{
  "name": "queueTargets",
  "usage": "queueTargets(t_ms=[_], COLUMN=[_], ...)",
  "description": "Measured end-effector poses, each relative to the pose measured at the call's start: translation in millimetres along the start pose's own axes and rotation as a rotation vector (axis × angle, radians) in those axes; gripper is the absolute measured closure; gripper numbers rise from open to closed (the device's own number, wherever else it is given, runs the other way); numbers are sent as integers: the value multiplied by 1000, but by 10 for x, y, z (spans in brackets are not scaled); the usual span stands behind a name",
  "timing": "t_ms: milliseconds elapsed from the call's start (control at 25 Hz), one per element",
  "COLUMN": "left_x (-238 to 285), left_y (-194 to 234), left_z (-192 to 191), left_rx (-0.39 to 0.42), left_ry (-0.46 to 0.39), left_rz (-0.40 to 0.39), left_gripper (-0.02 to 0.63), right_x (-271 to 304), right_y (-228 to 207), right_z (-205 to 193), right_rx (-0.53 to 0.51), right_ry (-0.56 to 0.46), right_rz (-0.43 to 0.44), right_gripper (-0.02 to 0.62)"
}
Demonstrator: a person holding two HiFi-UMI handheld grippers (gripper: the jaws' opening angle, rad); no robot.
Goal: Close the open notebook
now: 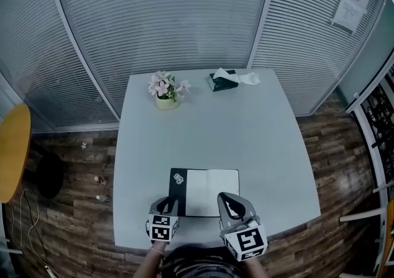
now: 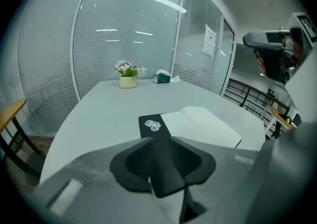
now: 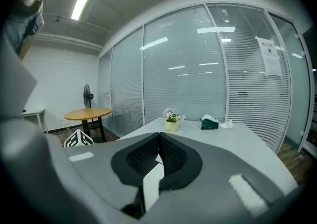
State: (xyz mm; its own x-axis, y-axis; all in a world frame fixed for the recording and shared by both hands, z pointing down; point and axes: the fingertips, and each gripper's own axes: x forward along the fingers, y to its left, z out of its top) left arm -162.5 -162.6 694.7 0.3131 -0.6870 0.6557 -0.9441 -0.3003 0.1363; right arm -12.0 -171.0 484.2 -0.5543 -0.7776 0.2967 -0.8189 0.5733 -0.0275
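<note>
My left claw [image 2: 161, 140] is spread, pinching nothing. The black cover [image 2: 154, 126] of the notebook [image 1: 206, 190] lies flat on the desk [image 1: 203, 129] straight ahead, in line with the gap, its long edge running away from me. I judge this claw nearer than the right claw [image 3: 158, 136], which is pressed together and empty.

Table [image 1: 246, 135]; open notebook [image 1: 209, 190]; flowerpot [image 1: 166, 103]; tissue box [image 1: 223, 81]
</note>
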Motion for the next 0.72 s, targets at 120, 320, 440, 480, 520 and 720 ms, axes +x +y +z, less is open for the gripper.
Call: queueTargets(t_ms=[120, 320, 440, 480, 520, 720], left_x=[76, 203, 283, 300, 311, 327], left_y=[78, 145, 144, 139, 132, 117], left_z=[-99, -268, -360, -396, -432, -498], left_rx=[-13, -67, -87, -85, -87, -134], left_ry=[43, 113, 148, 162, 172, 173], left_rz=[15, 6, -2, -1, 0, 24], left_gripper=[496, 469, 469, 469, 469, 466], right_x=[5, 24, 40, 37, 31, -25], right_y=[-41, -87, -119, -124, -125, -155], right_z=[-15, -44, -54, -60, -67, -104], right_rx=[7, 18, 26, 28, 30, 48], right_ry=[8, 17, 18, 18, 19, 17], right_rz=[-8, -16, -17, -17, -17, -24], right_gripper=[592, 592, 592, 592, 592, 592])
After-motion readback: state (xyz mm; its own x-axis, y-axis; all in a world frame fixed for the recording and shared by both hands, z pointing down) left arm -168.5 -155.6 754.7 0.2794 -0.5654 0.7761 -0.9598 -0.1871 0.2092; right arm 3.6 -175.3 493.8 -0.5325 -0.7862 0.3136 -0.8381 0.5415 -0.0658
